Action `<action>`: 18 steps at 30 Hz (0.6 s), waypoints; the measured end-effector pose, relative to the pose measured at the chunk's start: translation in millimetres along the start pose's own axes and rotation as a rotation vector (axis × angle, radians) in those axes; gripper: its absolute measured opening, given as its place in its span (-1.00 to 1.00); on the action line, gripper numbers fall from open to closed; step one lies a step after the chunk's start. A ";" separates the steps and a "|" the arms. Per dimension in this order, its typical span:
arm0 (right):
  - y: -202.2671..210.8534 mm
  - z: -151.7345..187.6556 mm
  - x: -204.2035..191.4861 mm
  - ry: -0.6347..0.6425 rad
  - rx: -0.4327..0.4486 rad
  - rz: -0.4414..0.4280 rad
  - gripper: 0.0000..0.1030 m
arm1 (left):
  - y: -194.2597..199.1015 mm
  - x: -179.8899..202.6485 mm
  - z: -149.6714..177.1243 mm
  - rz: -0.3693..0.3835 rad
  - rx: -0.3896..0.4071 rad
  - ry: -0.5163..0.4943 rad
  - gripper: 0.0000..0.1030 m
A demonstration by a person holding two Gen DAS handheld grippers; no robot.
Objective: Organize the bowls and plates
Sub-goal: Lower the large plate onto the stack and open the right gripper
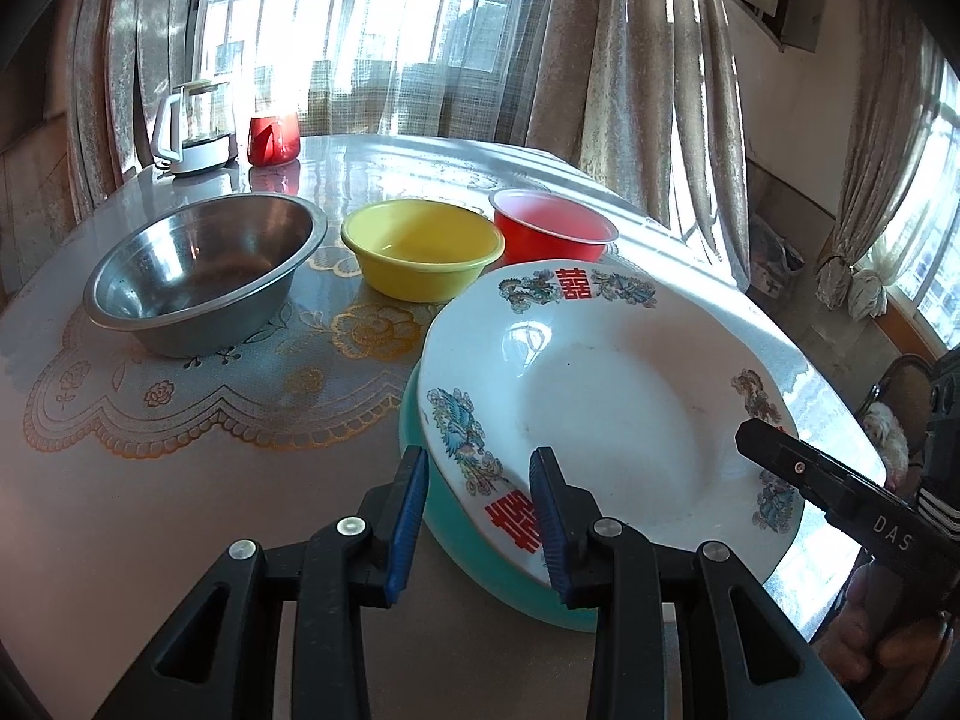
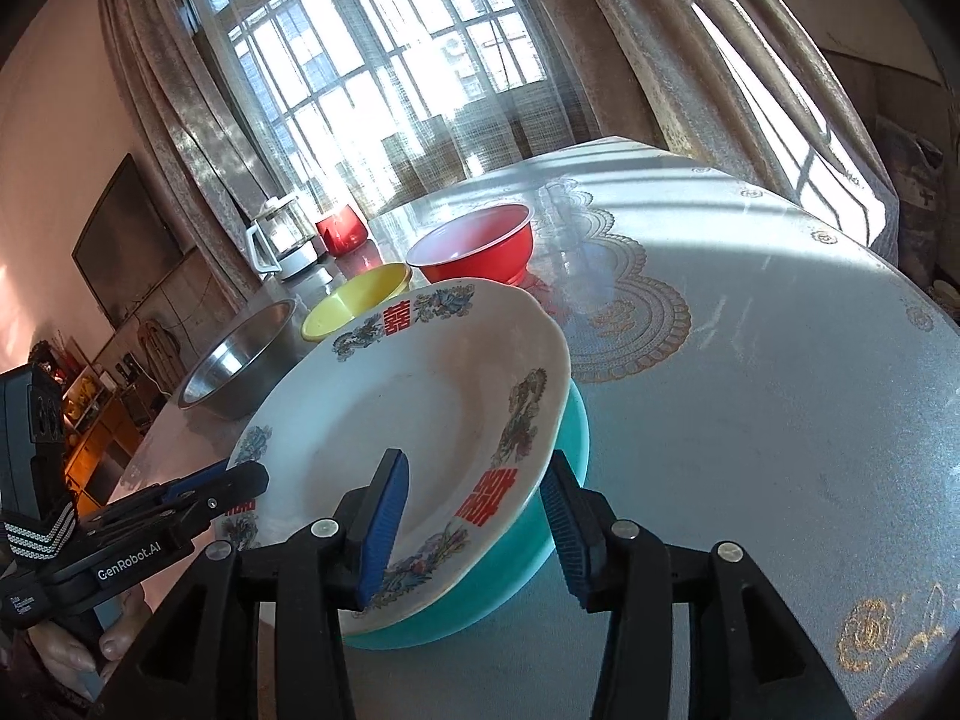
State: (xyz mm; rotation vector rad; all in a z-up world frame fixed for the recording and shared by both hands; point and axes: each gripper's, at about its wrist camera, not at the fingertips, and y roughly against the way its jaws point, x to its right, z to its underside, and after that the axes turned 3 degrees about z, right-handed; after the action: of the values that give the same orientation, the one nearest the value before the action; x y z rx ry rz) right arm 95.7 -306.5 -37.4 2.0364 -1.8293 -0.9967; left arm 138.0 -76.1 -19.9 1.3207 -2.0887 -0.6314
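A white plate with red characters and floral rim [image 1: 606, 396] [image 2: 420, 420] lies on a teal plate [image 1: 462, 534] [image 2: 498, 576] at the near table edge. Behind stand a steel bowl [image 1: 204, 276] [image 2: 240, 354], a yellow bowl [image 1: 420, 252] [image 2: 354, 300] and a red bowl [image 1: 552, 231] [image 2: 474, 246]. My left gripper [image 1: 480, 516] is open, its jaws either side of the white plate's near-left rim. My right gripper [image 2: 474, 528] is open, its jaws either side of the plate's near-right rim; it also shows at the right of the left wrist view [image 1: 840, 480].
A glass kettle [image 1: 192, 126] [image 2: 282, 240] and a red jar [image 1: 273, 138] [image 2: 342, 228] stand at the far table edge by the curtained window. The table carries a lace-patterned cover [image 2: 750, 360]. A chair [image 1: 900, 396] stands at the right.
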 end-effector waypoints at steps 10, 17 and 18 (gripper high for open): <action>-5.6 5.9 -7.3 0.020 -0.011 0.007 -0.55 | 8.3 7.1 0.8 -0.048 0.029 -0.044 -0.31; -5.9 6.9 -8.4 0.017 -0.019 0.012 -0.52 | 12.0 7.4 3.6 -0.049 0.026 -0.039 -0.31; -5.3 7.3 -8.3 0.016 -0.021 0.012 -0.52 | 12.7 7.2 3.9 -0.050 0.025 -0.038 -0.31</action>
State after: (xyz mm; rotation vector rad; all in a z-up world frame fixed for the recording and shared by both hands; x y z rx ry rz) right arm 95.5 -295.7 -43.2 2.0132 -1.8131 -0.9895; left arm 124.8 -77.4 -12.8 1.3890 -2.1062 -0.6584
